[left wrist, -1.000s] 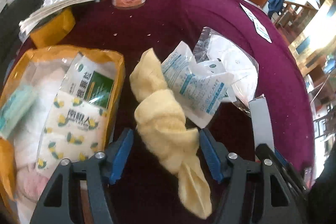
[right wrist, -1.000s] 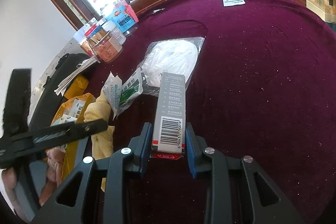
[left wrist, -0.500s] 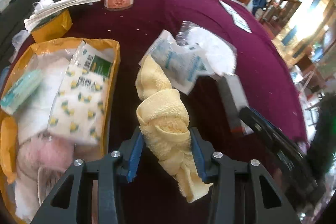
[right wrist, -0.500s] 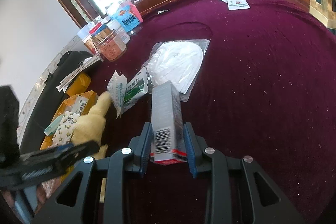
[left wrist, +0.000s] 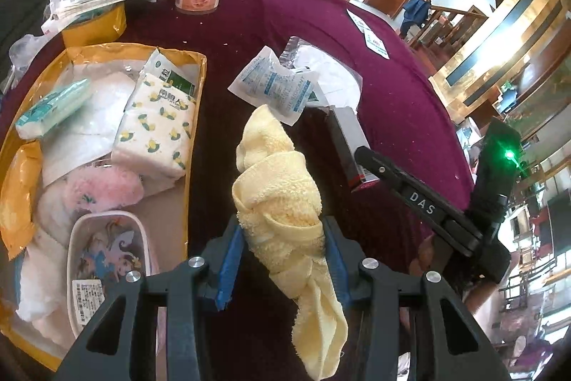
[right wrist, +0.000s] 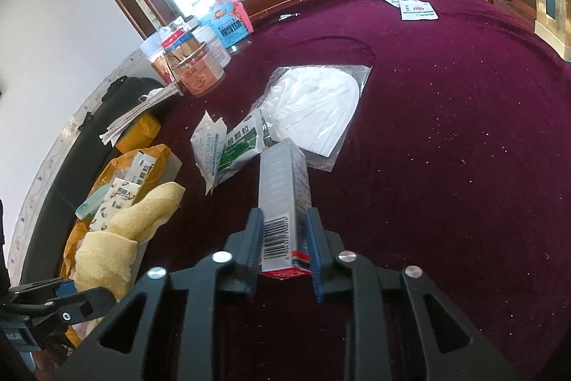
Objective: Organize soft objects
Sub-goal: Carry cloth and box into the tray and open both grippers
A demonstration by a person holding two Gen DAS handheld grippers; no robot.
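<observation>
Here, step in hand: left gripper (left wrist: 282, 259) has its jaws clamped on the knotted yellow towel (left wrist: 276, 199), held just beside the yellow tray (left wrist: 196, 145).
Right gripper (right wrist: 283, 245): jaws easing open, though the grey carton (right wrist: 283, 199) sits pinched between them over the maroon worktop (right wrist: 446, 149).
Next move: I judge the towel must swing over the tray rim, then be let go.
Left view only: tray contents, such as the lemon-print pack (left wrist: 157, 127).
Right view only: the carton's barcode end; farther off, the bagged mask (right wrist: 317, 102) in full.

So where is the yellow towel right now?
The yellow towel is clamped in the left claw, just right of the yellow tray, with the white sachets beyond its tip.
</observation>
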